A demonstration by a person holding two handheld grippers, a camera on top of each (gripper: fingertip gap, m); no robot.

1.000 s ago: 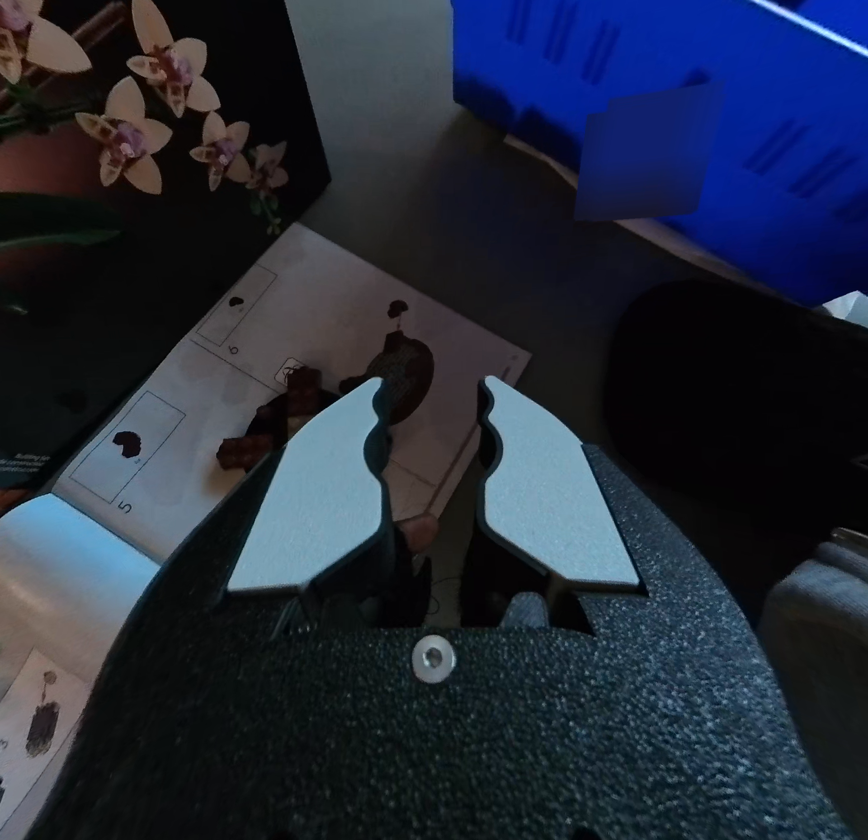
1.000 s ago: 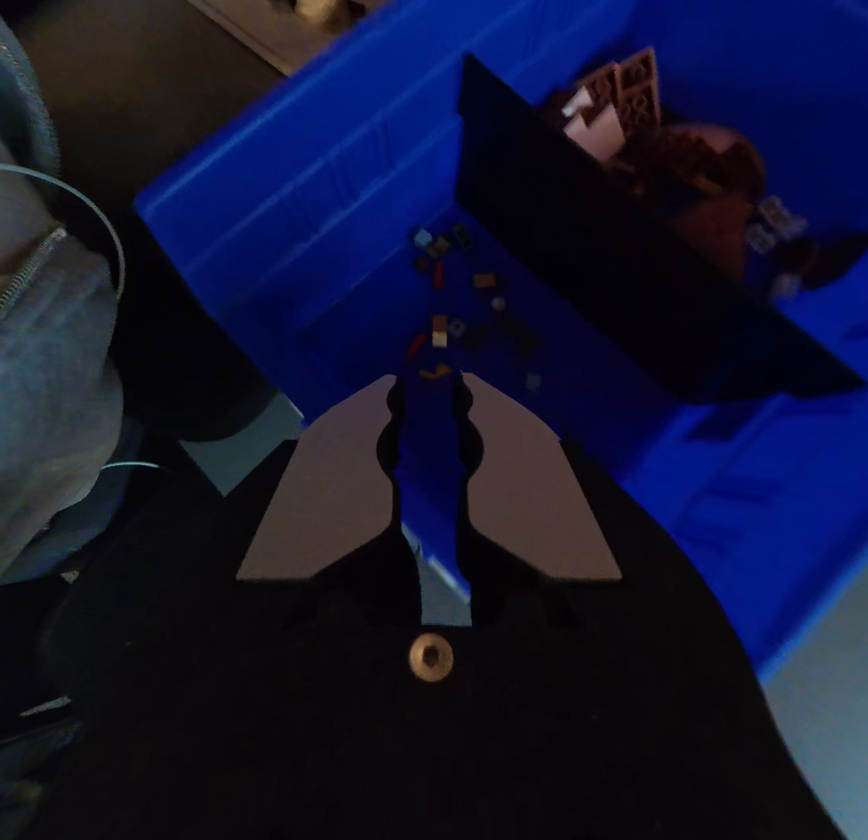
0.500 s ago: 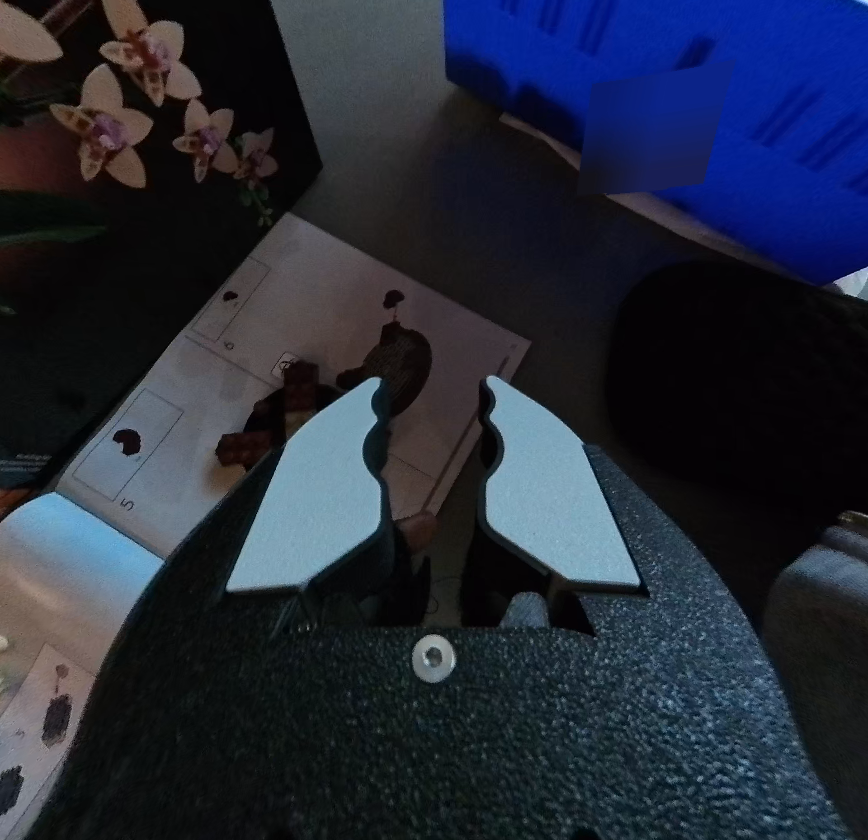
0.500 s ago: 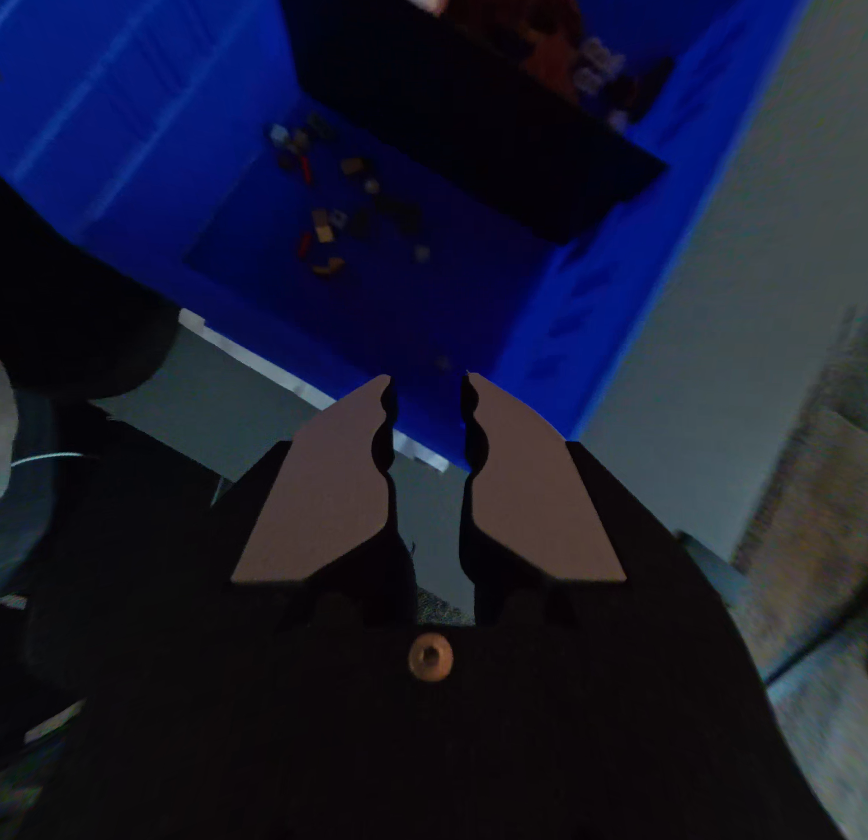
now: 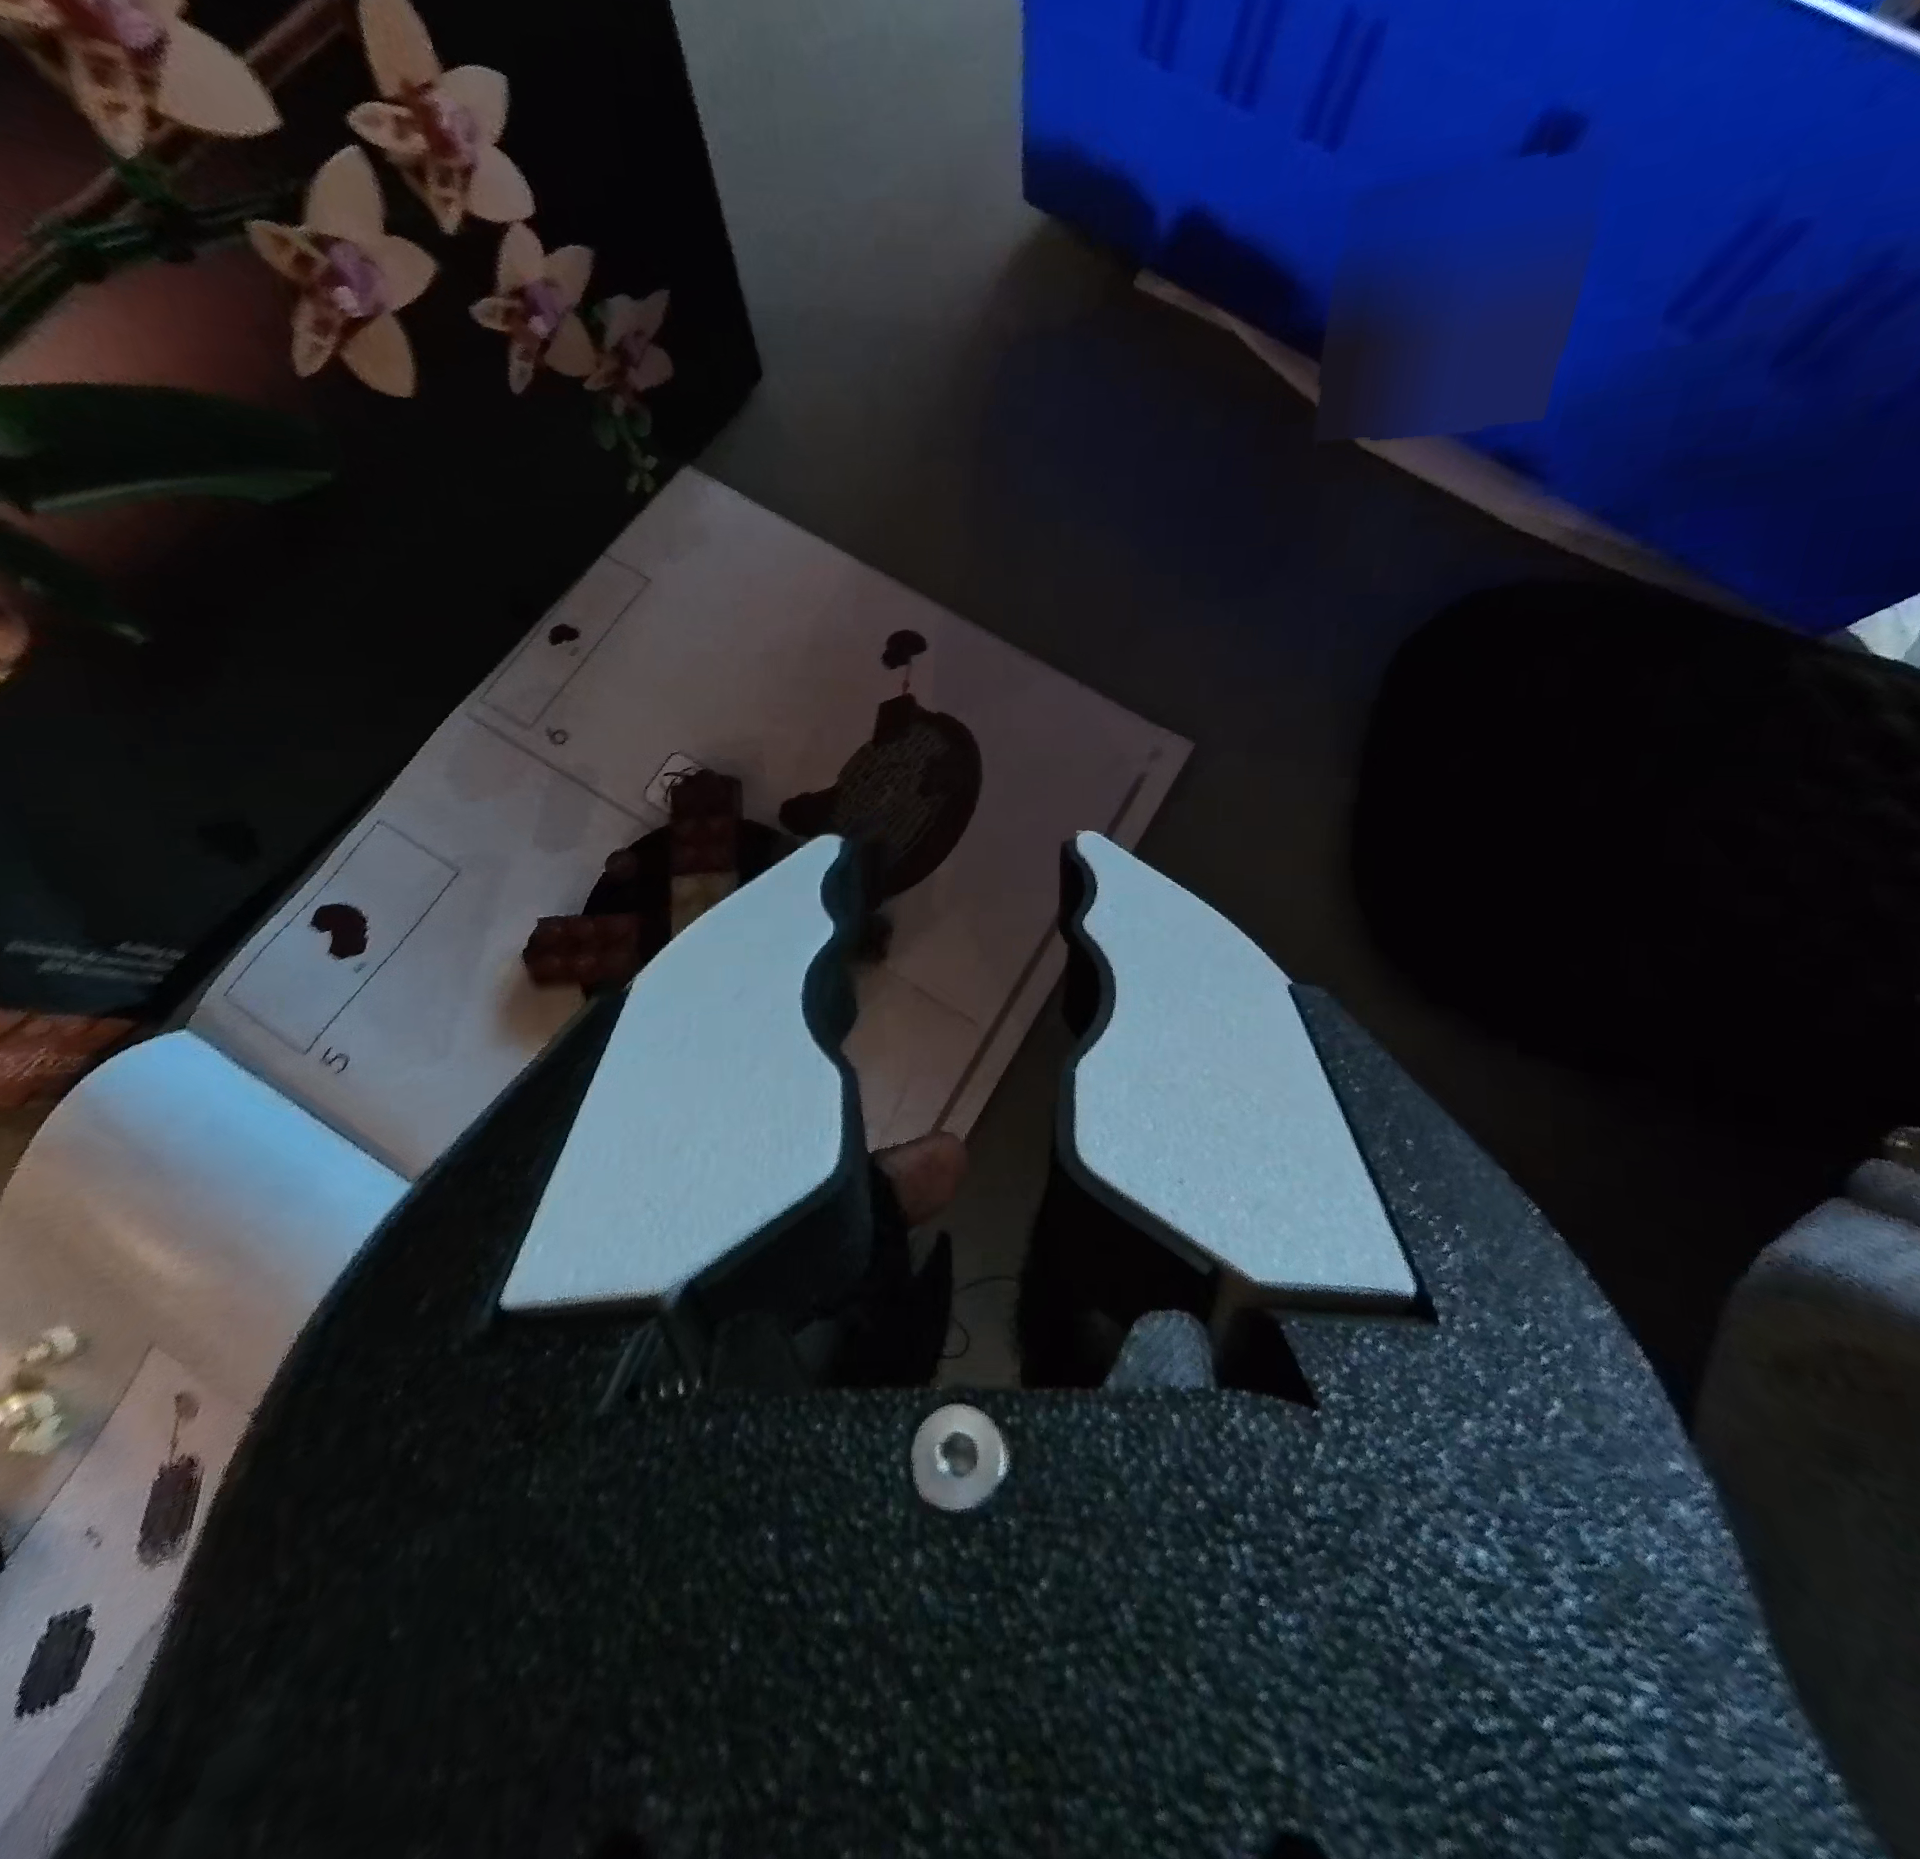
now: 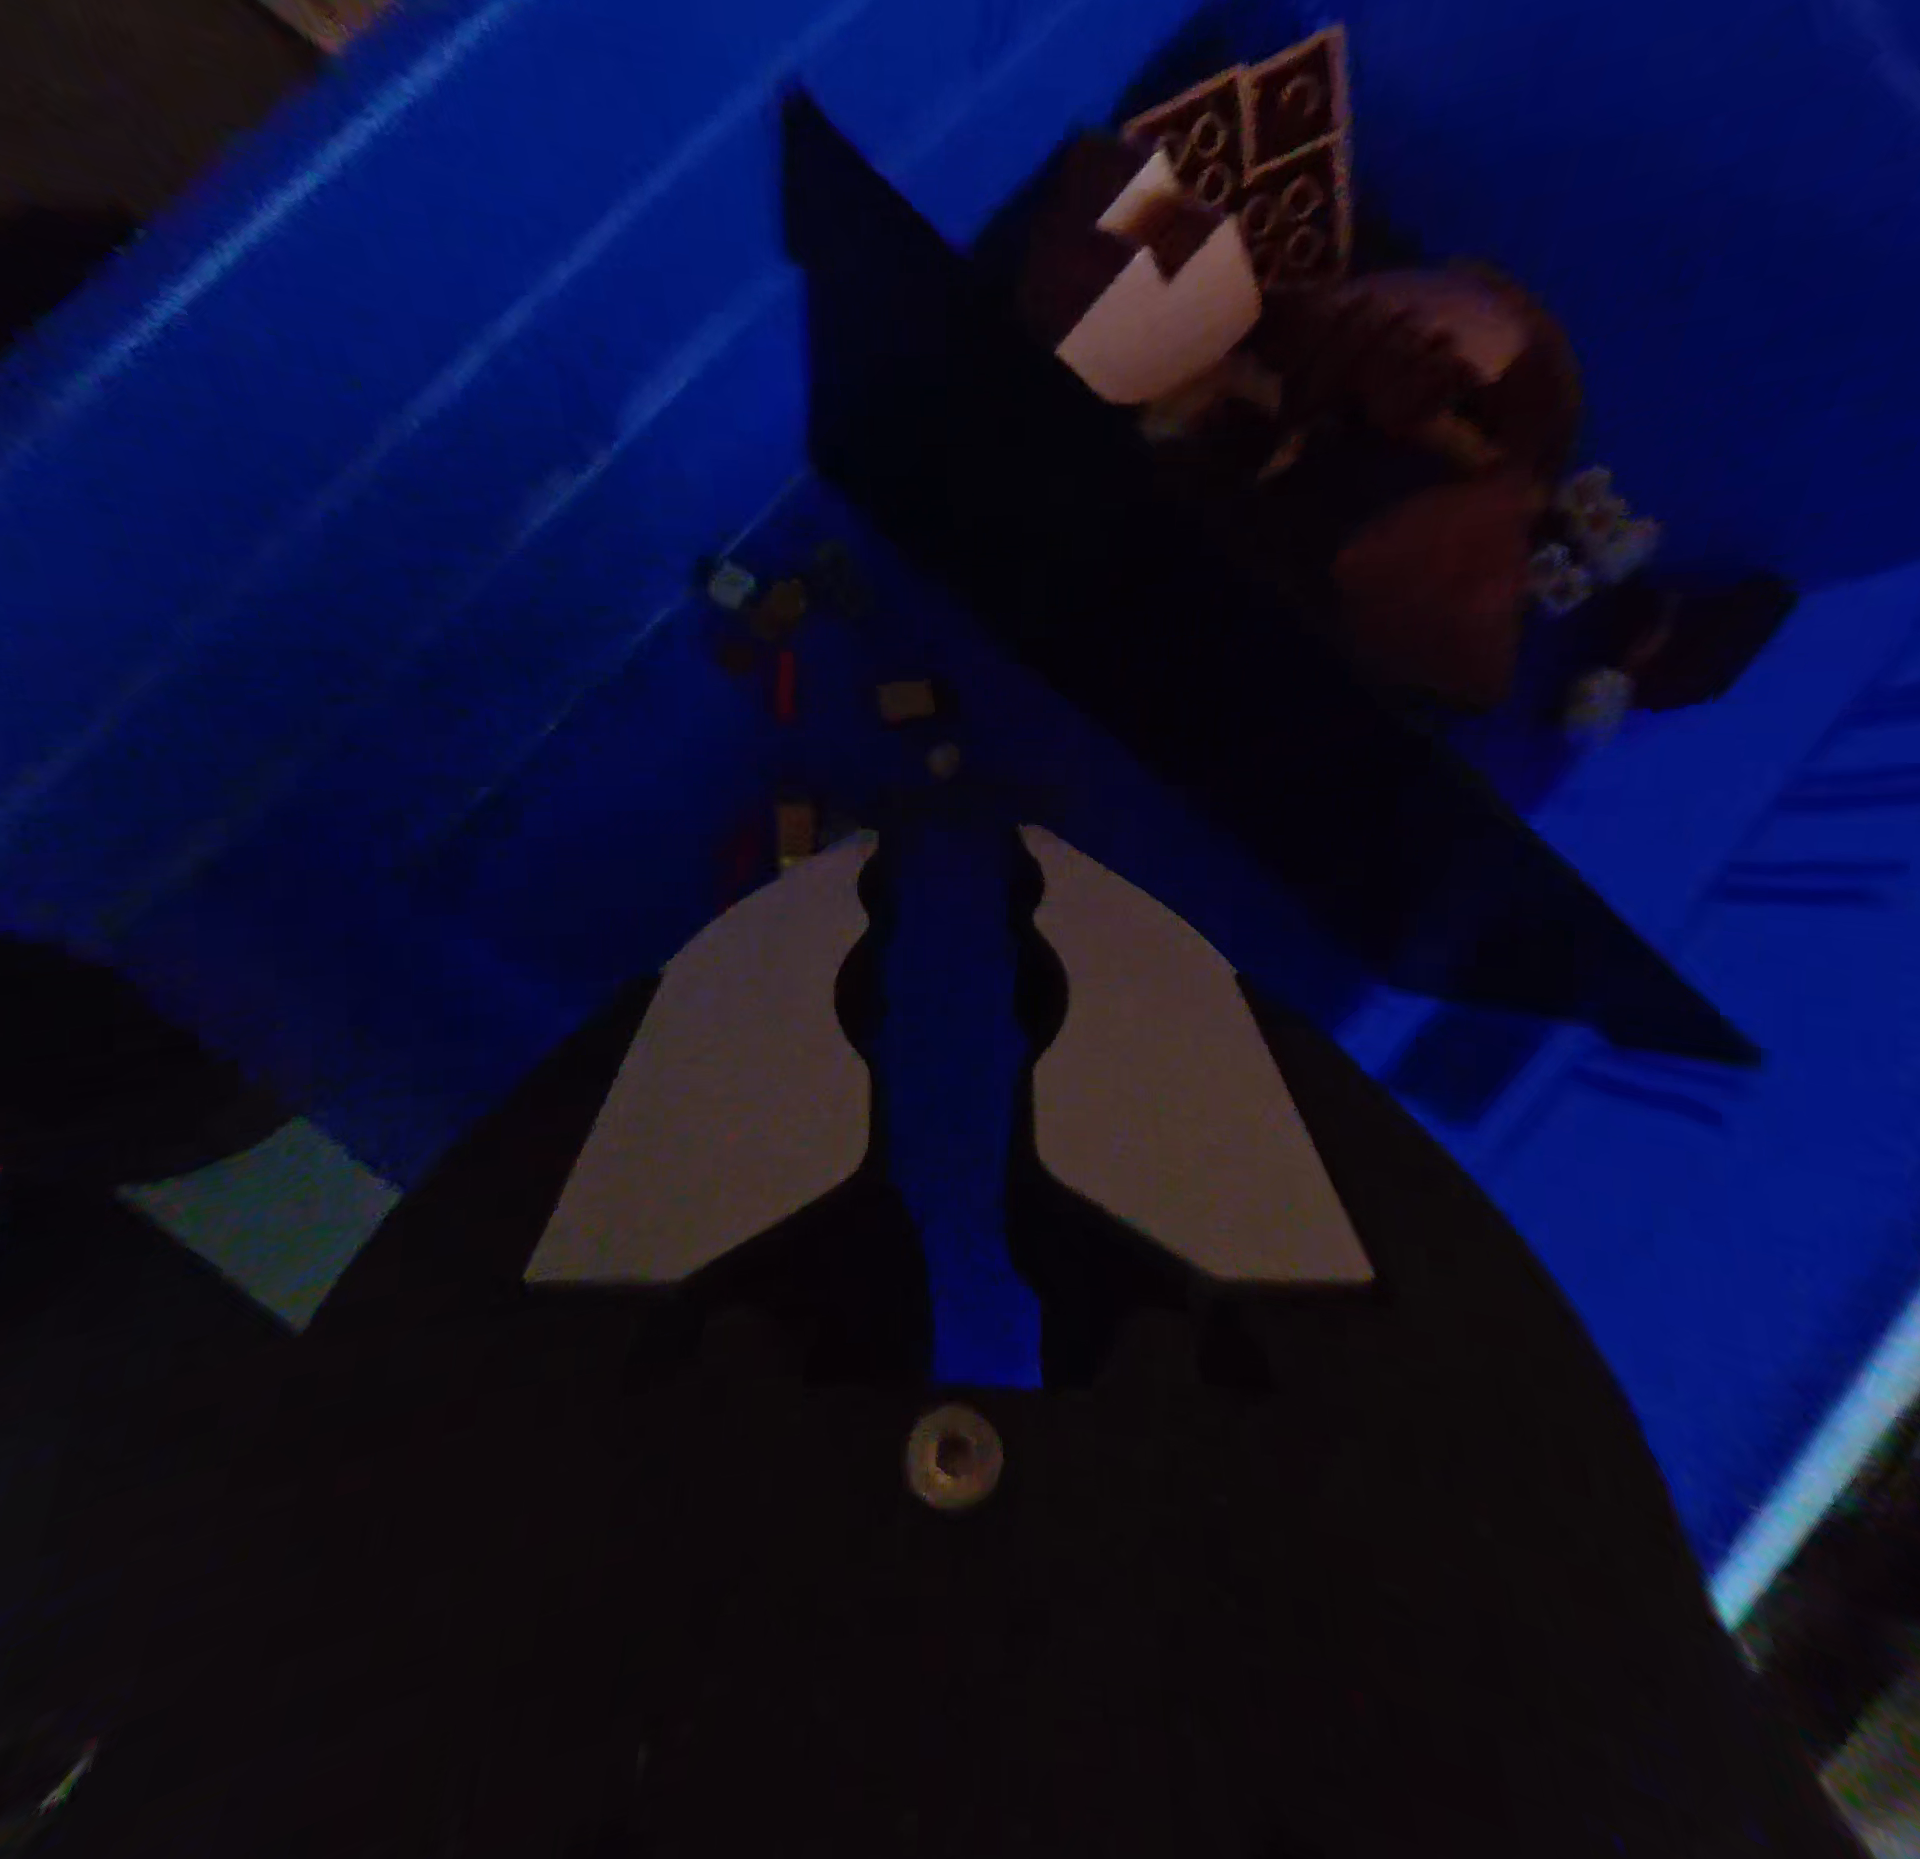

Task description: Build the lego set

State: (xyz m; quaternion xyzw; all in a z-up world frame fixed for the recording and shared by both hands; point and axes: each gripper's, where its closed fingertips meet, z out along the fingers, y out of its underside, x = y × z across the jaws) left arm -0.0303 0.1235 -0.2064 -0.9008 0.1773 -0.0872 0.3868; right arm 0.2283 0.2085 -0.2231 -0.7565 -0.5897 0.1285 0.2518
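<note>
The left gripper (image 5: 961, 853) hovers with its jaws spread and nothing between them over an open instruction booklet (image 5: 665, 770) — a brown brick assembly (image 5: 634, 916) lies just left of its fingertips. The right gripper (image 6: 940, 843) hangs inside a blue bin (image 6: 416, 459), jaws narrowly parted and, as far as the dim view shows, bare. Small loose pieces (image 6: 810, 687) lie just ahead — beyond a black divider (image 6: 1143, 666), larger brown bricks (image 6: 1278, 147).

The open instruction booklet (image 5: 727, 770) carries printed step numbers beside its boxed part diagrams. The dark box with orchid flowers (image 5: 312, 303) bears small pale lettering near its lower edge, too blurred to read. Nothing legible shows in the blue bin (image 6: 416, 459).
</note>
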